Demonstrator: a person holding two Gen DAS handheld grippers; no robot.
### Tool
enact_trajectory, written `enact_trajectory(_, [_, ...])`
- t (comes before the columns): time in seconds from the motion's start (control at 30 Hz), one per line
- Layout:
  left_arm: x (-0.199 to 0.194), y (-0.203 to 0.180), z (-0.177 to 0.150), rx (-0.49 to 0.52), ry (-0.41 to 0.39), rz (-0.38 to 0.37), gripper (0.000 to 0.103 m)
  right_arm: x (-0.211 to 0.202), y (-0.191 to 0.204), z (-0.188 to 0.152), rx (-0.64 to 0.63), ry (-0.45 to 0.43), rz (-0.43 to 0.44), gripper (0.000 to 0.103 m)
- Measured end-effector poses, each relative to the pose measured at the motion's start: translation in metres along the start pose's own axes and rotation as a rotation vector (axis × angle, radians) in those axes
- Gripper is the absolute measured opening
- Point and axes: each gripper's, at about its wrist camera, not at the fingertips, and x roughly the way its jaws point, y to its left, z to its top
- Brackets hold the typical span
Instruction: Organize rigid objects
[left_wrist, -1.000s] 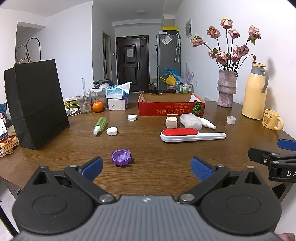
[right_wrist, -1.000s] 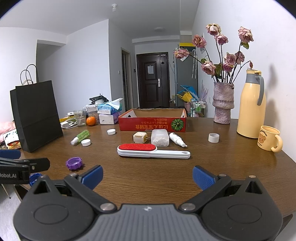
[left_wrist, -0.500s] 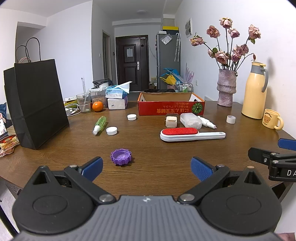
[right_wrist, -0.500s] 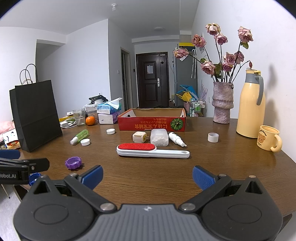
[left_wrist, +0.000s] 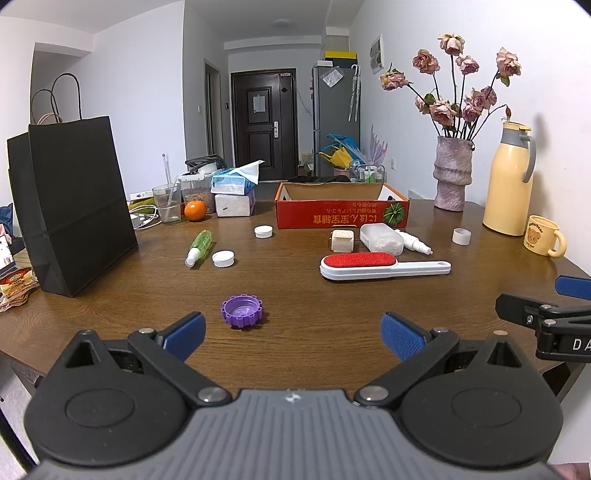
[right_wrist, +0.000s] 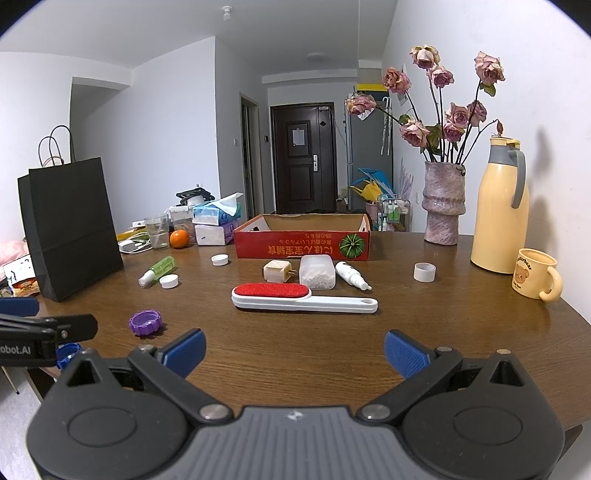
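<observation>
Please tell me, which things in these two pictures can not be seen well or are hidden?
- Red cardboard box: its inside floor is hidden by its own front wall in both wrist views.
- Blue cap: right wrist view only, mostly covered by the left claw.
- Black paper bag: its contents are hidden by its walls.
- Right claw: in the left wrist view it is cut off by the right edge.

lint brush (right_wrist: 303, 297), purple cap (left_wrist: 242, 309), flat on table (left_wrist: 314, 302)
</observation>
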Motion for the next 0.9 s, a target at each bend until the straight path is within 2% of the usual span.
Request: enact_trajectory(0.9, [0.000,0.002,-0.002,-0.001,0.002,0.000,0.103,0.002,-0.006,-0.009,-0.003,0.011,-0.005,0.103])
